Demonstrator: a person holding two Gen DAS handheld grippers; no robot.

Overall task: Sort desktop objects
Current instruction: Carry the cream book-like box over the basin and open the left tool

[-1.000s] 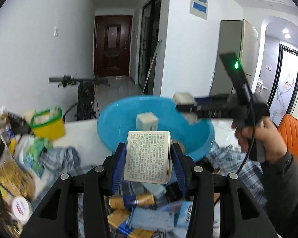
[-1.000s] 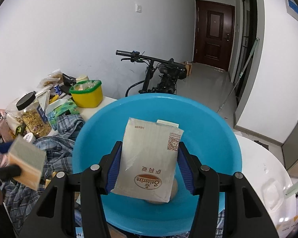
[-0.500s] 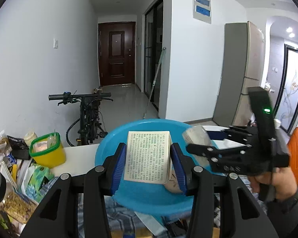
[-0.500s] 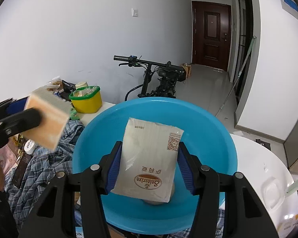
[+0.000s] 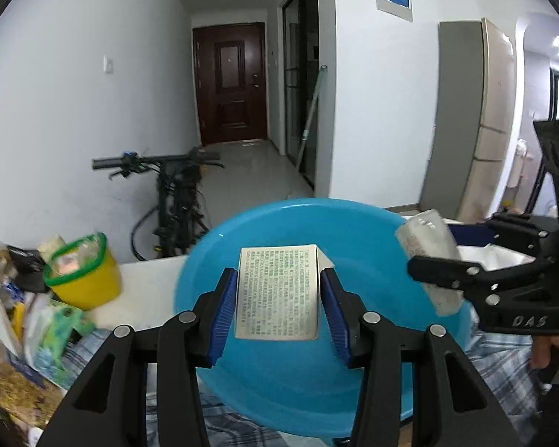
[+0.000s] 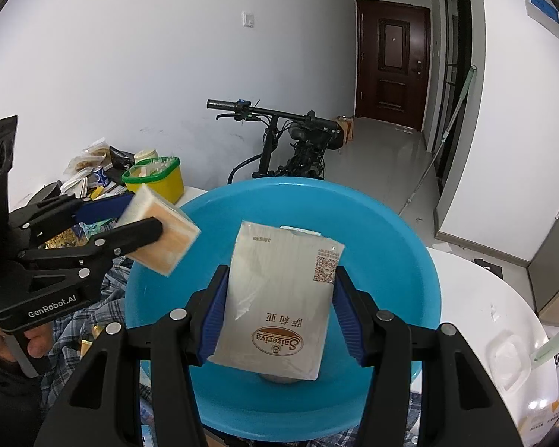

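Observation:
A round blue basin (image 5: pixel 354 238) (image 6: pixel 398 257) stands on the white table. My left gripper (image 5: pixel 277 298) is shut on a small box printed with green text (image 5: pixel 277 292), held above the basin's near side. From the right wrist view that box (image 6: pixel 160 234) shows orange and white at the basin's left rim, gripped by the left gripper (image 6: pixel 123 216). My right gripper (image 6: pixel 279 311) is shut on a pale paper packet with a brown oval logo (image 6: pixel 279 298) over the basin. Seen from the left wrist, that packet (image 5: pixel 428 257) hangs at the basin's right edge.
A yellow tub with a green rim (image 5: pixel 82 275) (image 6: pixel 156 178) stands at the left among snack bags. A plaid cloth (image 5: pixel 503 365) lies under the basin. A bicycle (image 6: pixel 287 141) leans at the wall behind the table. A clear lid (image 6: pixel 510 357) rests on the white table (image 6: pixel 484 298) at right.
My left gripper carried the small box forward and toward the basin, from over the clutter to above the basin's near side. The right gripper with its packet stayed in place.

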